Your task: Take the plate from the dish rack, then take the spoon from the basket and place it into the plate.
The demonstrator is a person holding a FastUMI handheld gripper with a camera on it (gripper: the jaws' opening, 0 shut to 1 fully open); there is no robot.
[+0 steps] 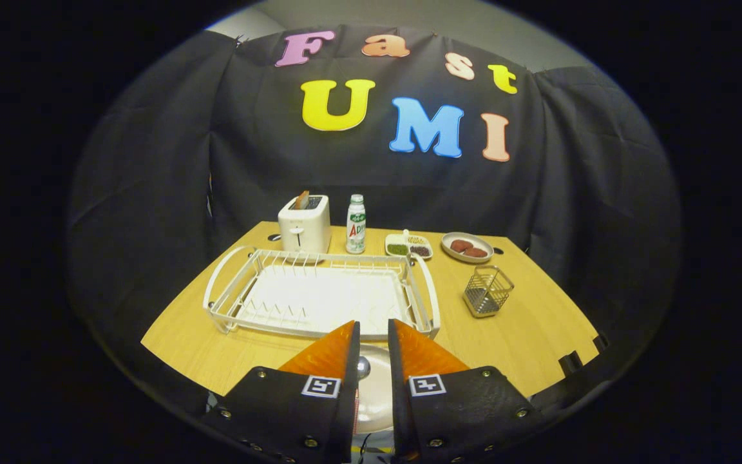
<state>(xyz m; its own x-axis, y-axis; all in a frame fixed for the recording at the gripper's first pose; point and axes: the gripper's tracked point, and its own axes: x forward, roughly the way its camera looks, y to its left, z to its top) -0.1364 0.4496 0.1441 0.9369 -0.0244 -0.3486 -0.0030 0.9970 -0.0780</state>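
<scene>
The gripper (373,335) hangs over the near edge of the wooden table (538,328), its two orange fingers (329,351) drawn close with only a narrow slot between them. In that slot a small shiny rounded thing (362,367) shows, most likely the spoon's metal bowl or handle end; whether both fingers actually press on it cannot be told from here. Directly beneath the fingers lies the pale plate (374,396), on the table just near of the white dish rack (319,293), whose slots stand bare. To the right and a little farther off, the wire basket (487,291) looks empty too. So the plate seems already out of the rack and the spoon out of the basket, and the step in hand looks like the last one: laying the spoon into the plate. The next move would call for lowering close to the plate's middle and parting the fingers so the spoon settles flat rather than tipping over the rim. At the far edge stand a toaster (304,223), a bottle (356,224), a divided snack tray (408,247) and a dish of patties (467,247), well clear of the work.
</scene>
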